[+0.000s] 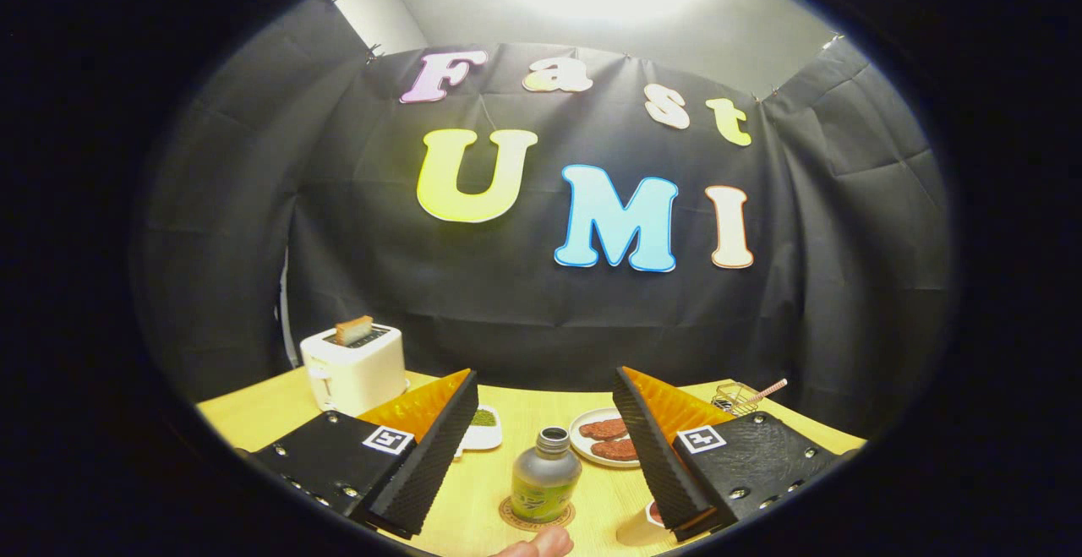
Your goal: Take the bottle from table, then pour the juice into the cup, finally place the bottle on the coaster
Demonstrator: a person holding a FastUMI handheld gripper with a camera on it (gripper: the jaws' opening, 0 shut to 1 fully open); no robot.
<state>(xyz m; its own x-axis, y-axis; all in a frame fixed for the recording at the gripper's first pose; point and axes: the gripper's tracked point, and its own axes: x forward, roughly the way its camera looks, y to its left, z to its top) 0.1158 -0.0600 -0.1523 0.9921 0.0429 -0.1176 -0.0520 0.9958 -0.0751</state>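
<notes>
Bottle (546, 475) as the landmark: it stands upright on a round coaster (536, 516) on the yellow table (254, 417), its cap off and its mouth open. It sits in the gap between the 2 fingers of the gripper (545, 451), touching neither; the jaws stand wide and hold nothing. Just in front of the bottle, nearest the camera, a fingertip of a person's hand (536, 545) shows by the coaster's edge. Right of the bottle, partly hidden behind the right finger, is a cup (642, 527) with something red in it. Behind the bottle to the right lies a plate (585, 443) with 2 brown patties; farther right is a small wire basket (734, 398). Behind the bottle to the left is a small white dish (486, 434) with something green, and beyond that a white toaster (353, 367) with a slice of toast up.
</notes>
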